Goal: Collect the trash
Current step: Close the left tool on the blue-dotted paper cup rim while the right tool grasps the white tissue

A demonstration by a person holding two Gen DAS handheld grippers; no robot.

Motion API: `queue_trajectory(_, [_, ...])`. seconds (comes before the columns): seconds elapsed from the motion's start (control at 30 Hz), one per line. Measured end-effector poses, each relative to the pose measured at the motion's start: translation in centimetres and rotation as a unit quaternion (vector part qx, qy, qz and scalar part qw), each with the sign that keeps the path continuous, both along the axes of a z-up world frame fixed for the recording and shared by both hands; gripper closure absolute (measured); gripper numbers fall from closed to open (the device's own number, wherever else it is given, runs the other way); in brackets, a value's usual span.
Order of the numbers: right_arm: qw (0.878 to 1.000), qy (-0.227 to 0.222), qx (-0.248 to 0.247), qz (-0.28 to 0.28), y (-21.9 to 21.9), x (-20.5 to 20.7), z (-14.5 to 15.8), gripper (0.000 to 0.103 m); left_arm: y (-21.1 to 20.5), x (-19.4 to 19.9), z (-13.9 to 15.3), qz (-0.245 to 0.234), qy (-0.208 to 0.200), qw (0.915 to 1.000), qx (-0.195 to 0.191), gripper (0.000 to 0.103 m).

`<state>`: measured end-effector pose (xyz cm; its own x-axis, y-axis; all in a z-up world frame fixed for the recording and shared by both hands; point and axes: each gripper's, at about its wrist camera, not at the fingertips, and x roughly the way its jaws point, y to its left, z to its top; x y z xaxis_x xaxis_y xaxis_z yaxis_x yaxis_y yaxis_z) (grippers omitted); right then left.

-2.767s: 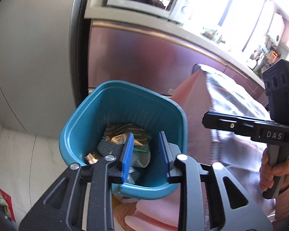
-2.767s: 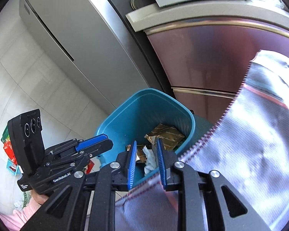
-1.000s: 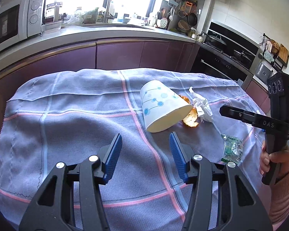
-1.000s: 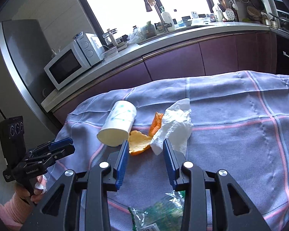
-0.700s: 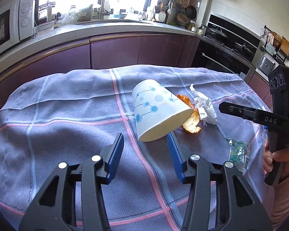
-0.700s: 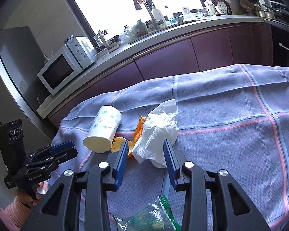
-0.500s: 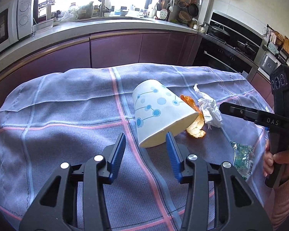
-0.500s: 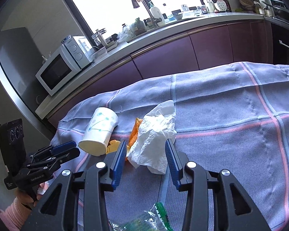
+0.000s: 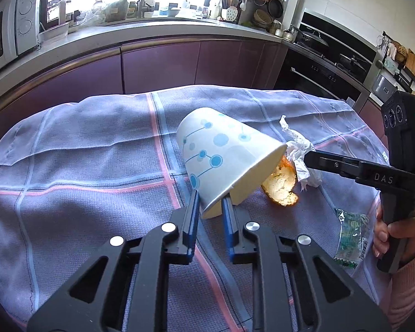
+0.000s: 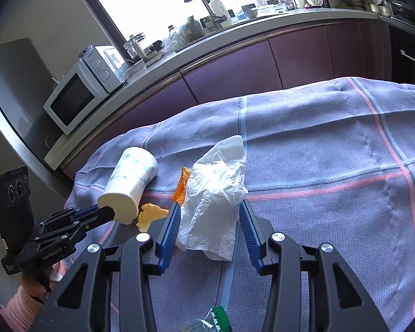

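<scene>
The left gripper (image 9: 210,203) has just been closing, and its blue ribbed pads now pinch the thin rim of the paper cup (image 9: 221,155), one pad outside the wall and one inside the mouth. The cup is a smooth white cone with blue dots and lines, lying on its side on the woven, checked tablecloth (image 9: 83,152). The right gripper (image 10: 207,217) has also been narrowing; its pads flank a crumpled white tissue (image 10: 215,193), soft and creased, though whether they press on it is hard to tell. Between cup and tissue lies a curled orange peel (image 10: 152,211), mostly hidden by both. A green crinkled plastic wrapper (image 9: 351,235) sits near the table edge, partly cut off in the right wrist view.
</scene>
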<state>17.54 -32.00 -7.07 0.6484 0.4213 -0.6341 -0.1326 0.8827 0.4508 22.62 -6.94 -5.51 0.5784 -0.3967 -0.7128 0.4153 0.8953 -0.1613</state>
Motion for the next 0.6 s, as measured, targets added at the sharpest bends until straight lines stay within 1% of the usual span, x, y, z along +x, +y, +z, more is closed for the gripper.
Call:
queue_trajectory(0.07, [1.000,0.002,0.004,0.000,-0.1,-0.1,-0.2,0.073,-0.1,0.1,0.0,-0.001,0.001,1.0000,-0.002,0.094])
queue_trajectory(0.23, [1.000,-0.003,0.012,-0.001,-0.4,-0.6,-0.1,0.087,0.2,-0.1,0.1,0.000,-0.005,1.0000,-0.003,0.098])
queue_trajectory(0.33, [1.000,-0.013,0.020,0.000,-0.6,-1.2,0.3,0.089,0.5,-0.5,0.5,0.000,-0.010,0.9999,-0.009,0.099])
queue_trajectory(0.6, [0.999,-0.042,0.031,0.008,-0.6,-3.1,1.9,0.089,1.7,-2.3,2.1,0.002,-0.035,0.9993,-0.012,0.099])
